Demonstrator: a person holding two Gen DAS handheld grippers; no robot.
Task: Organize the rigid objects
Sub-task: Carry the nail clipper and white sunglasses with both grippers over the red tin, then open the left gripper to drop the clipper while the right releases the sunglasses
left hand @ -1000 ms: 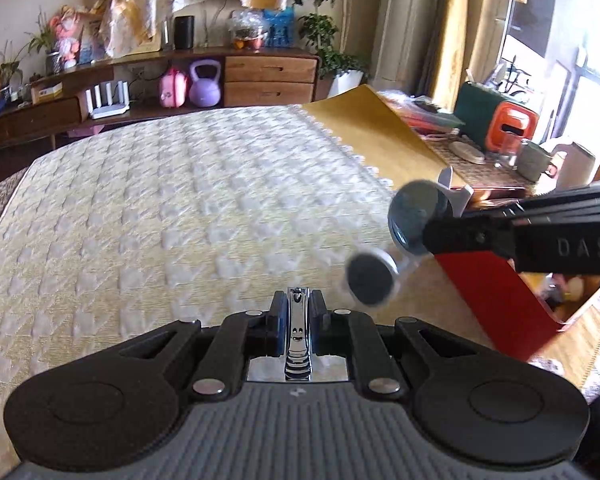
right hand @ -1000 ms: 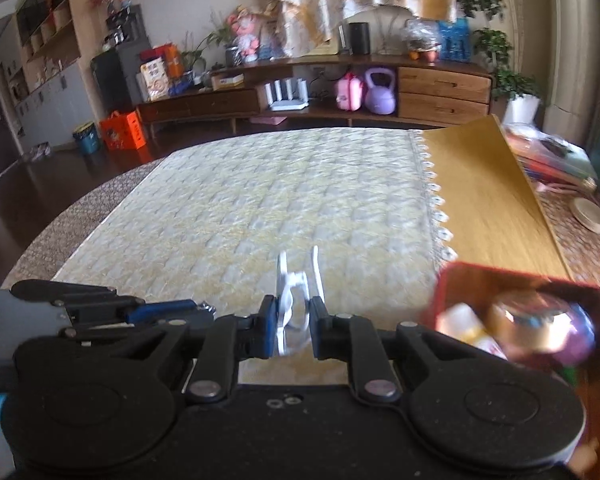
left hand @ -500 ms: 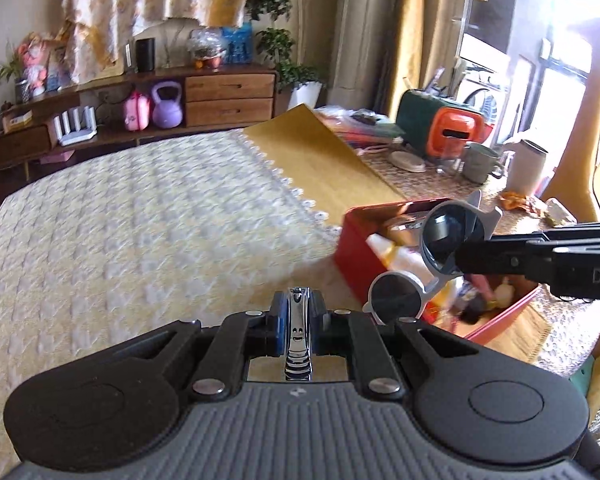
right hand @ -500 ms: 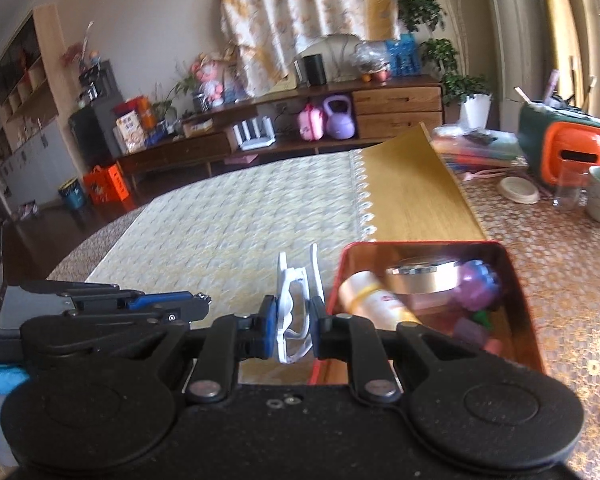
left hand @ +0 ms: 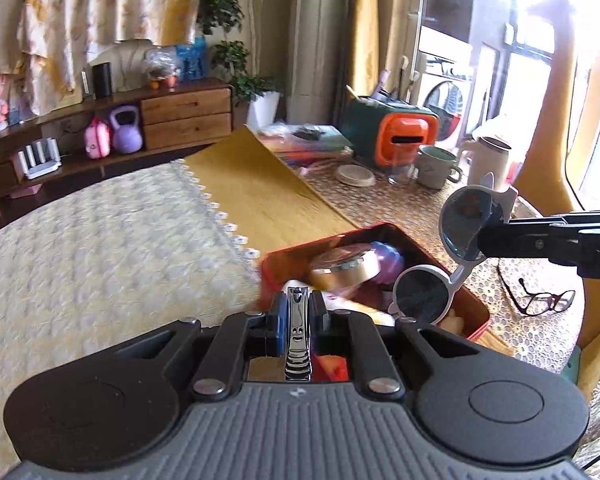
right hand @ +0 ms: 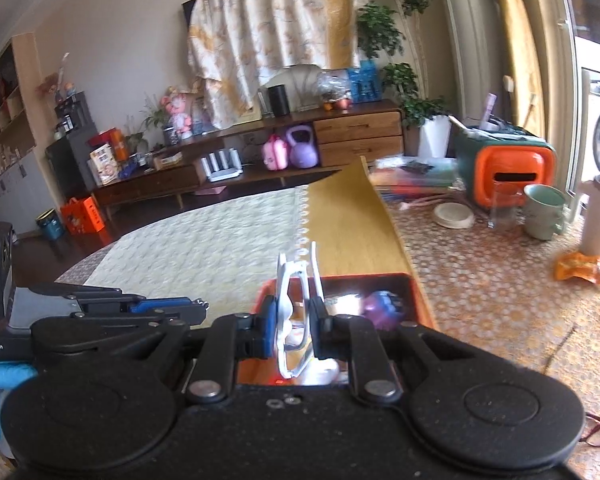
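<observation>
Red metal marked the goal: a red tin (left hand: 476, 312) stood on the worktop (left hand: 532, 332) just beside a quilted cream cloth (left hand: 100, 248), already crowded with a round gold-lidded jar (left hand: 346, 266), a purple ball (left hand: 388, 262) and other small things.

Several slips could be foreseen. White sunglasses (left hand: 440, 272) were carried by the right tool (right hand: 294, 320) over the tin, pinched only at the frame, one lens dangling low above the contents. A hasty release could let them land lens-down on the jar, or catch on the tin's rim and tip out onto the worktop. A steel nail clipper (left hand: 298, 332), narrow and smooth, was clamped in the left tool (left hand: 298, 312) near the tin's edge. It could be judged likely to slide or bounce off the heaped contents if dropped from height. With both tools converging on one small tin, a knock between them could also be expected.

Both tools were seen closed nearly to their limit: the left pressed tight on the clipper's sides, the right pressed on the folded sunglasses. Spare red-framed glasses (left hand: 544, 300) lay on the worktop, well apart.
</observation>
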